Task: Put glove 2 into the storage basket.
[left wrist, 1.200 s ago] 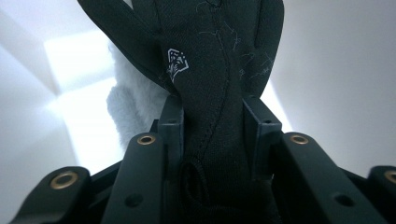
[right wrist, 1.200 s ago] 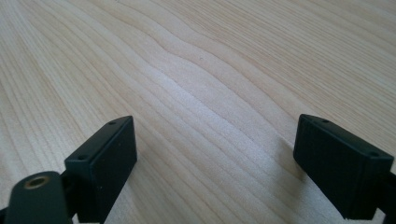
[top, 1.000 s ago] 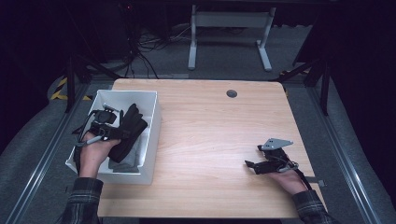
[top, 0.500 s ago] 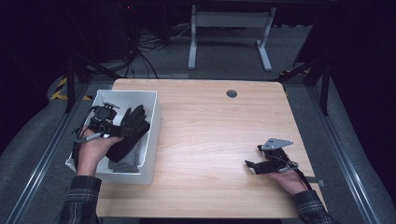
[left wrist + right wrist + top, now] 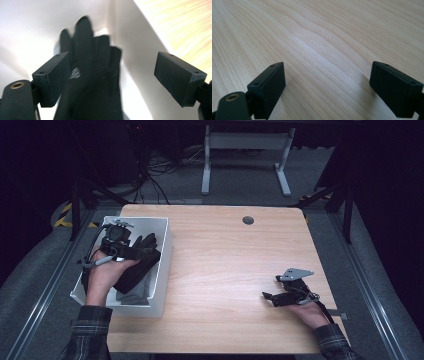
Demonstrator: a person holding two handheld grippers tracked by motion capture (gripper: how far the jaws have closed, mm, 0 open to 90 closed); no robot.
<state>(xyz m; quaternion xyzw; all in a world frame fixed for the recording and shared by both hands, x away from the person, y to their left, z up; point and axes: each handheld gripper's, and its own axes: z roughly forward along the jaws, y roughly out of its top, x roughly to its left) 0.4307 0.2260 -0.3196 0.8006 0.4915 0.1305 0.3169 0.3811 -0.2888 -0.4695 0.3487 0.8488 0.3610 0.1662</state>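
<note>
Over the white bin [image 5: 162,270], the left hand-held gripper [image 5: 112,80] had just been opening, its jaws spread above a black glove [image 5: 92,75]. Resting on the surface [image 5: 225,270], the right hand-held gripper [image 5: 327,85] stood spread, holding nothing.

A light wooden table [image 5: 220,270] with rounded corners carries the scene. A white rectangular bin [image 5: 162,265] stands on its left part, close to the left edge. A small dark round grommet [image 5: 247,220] sits in the tabletop near the far edge. The right gripper [image 5: 272,297] rests on the wood near the right front corner.
</note>
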